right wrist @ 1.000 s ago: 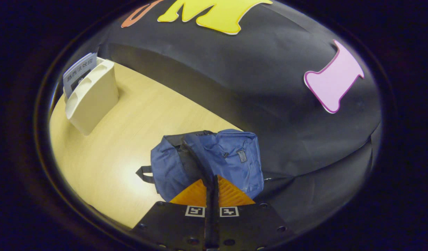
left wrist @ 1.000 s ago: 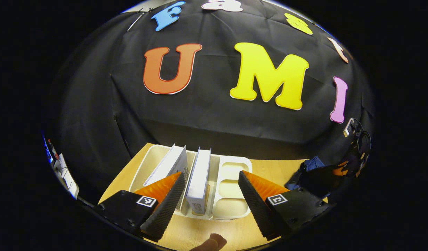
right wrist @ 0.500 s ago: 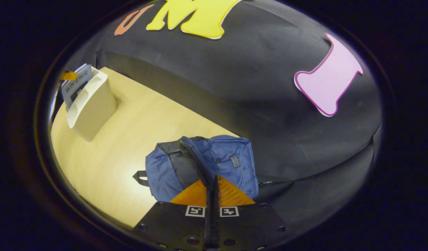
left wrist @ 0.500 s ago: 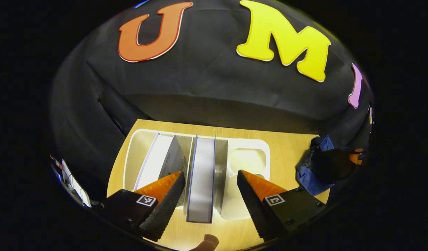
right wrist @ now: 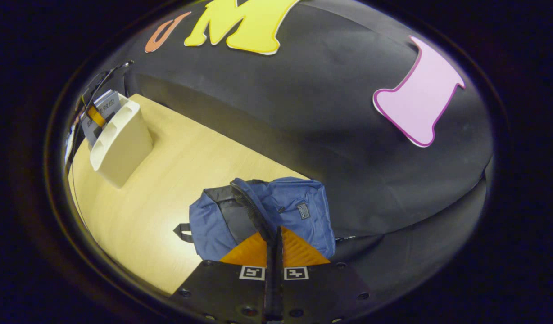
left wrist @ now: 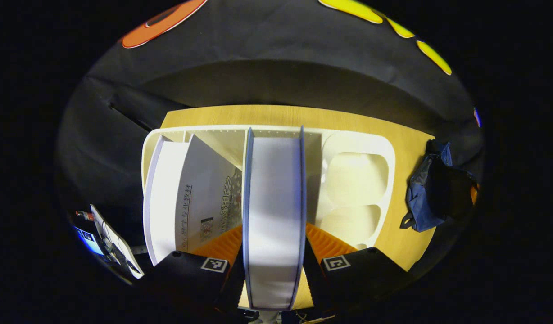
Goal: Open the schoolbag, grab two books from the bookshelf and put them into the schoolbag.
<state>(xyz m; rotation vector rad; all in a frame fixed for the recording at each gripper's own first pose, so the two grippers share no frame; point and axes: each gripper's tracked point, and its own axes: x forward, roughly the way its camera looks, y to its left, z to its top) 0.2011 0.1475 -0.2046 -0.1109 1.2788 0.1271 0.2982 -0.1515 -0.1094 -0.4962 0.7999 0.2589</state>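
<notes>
The left gripper (left wrist: 273, 252) straddles the upright book (left wrist: 273, 211) in the bookshelf (left wrist: 355, 148), apparently clamping it for lifting; the right gripper (right wrist: 274, 245), closed, pinches the schoolbag (right wrist: 299, 211) rim, holding it open.

- Book (left wrist: 273, 216) between the left gripper's jaws: white page edges, blue cover borders.
- Second book (left wrist: 200, 198) left of those jaws: white cover with dark print.
- Bookshelf (left wrist: 357, 180): cream, plain.
- Table (right wrist: 168, 180): light wood grain.
- Schoolbag (right wrist: 263, 211) ahead of the right gripper's jaws: navy blue, black zip band and strap.
</notes>
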